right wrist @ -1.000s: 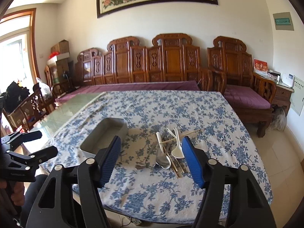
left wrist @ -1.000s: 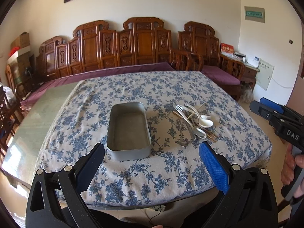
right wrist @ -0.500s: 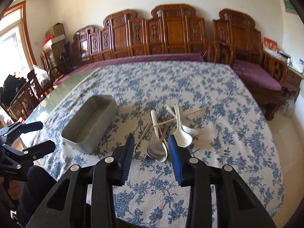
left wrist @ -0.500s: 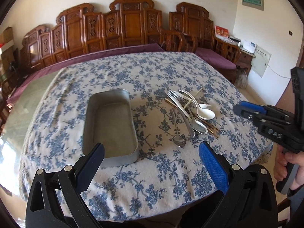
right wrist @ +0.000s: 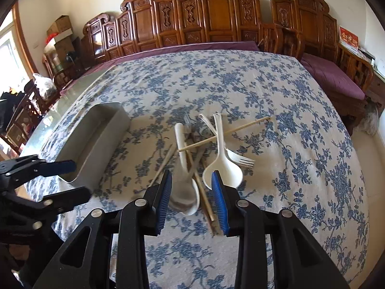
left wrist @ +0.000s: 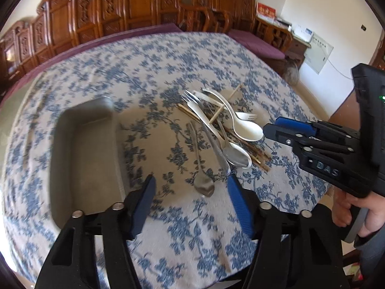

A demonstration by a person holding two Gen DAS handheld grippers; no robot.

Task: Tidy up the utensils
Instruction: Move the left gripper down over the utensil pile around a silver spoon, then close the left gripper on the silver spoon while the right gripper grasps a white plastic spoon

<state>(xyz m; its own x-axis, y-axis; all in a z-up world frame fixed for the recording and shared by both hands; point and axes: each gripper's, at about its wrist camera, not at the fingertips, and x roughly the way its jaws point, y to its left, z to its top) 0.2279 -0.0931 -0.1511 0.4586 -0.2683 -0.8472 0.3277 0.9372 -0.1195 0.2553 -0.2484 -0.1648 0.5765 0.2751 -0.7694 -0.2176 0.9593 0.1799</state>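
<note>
Over the floral tablecloth (right wrist: 240, 84), both tools hang unclenched, the left tool (left wrist: 192, 202) closing, before carved chairs (right wrist: 216, 16).

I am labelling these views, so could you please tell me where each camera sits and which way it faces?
Left wrist: behind the left tongs, whose jaws are closing, angled down at the metal tin; a hand shows.
Right wrist: behind the right tongs, over the utensil pile; no hand is plain.
Both share tin, pile, floral tablecloth.

My left gripper (left wrist: 190, 193) sits lower and nearer the small metal spoon (left wrist: 202, 168), jaws closing. My right gripper (right wrist: 192, 198) is narrower than before, over the utensil pile (right wrist: 207, 154).
</note>
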